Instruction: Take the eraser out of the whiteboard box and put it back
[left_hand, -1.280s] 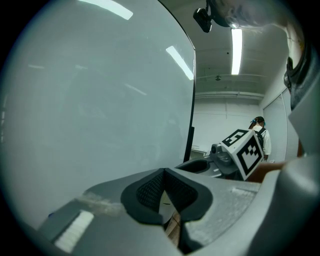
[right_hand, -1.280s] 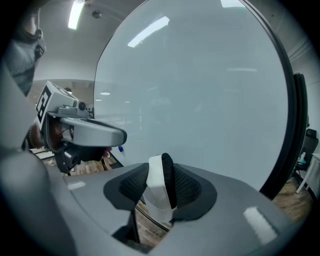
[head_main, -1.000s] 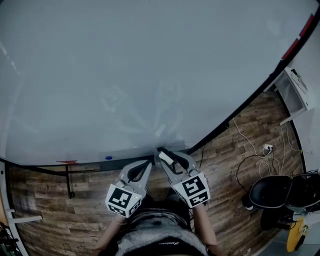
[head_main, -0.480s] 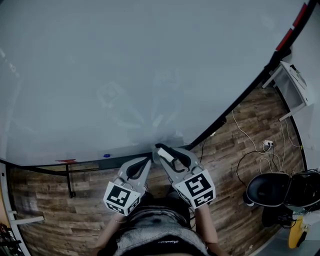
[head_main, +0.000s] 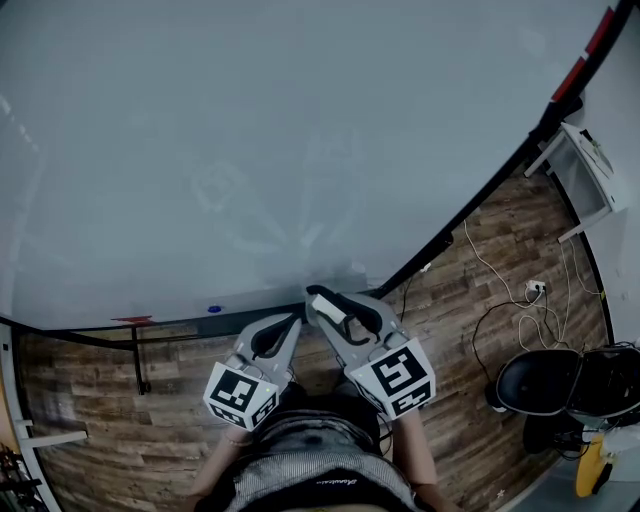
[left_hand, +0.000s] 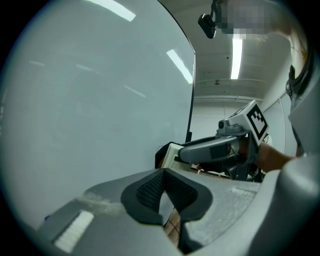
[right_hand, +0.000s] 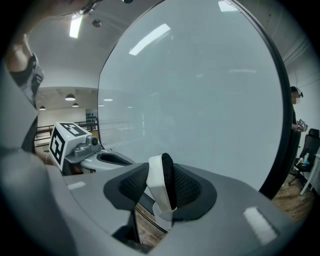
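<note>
Right gripper view shows your right gripper (right_hand: 162, 186) clamped on the white-and-black eraser (right_hand: 156, 192), which stands on edge between the pads, held close to the lower edge of the whiteboard (right_hand: 200, 100). Left gripper view shows your left gripper (left_hand: 163, 172) with its jaws closed together on nothing, pointing at the whiteboard just left of the right gripper. Wooden floor (head_main: 450, 330) lies below the board.
</note>
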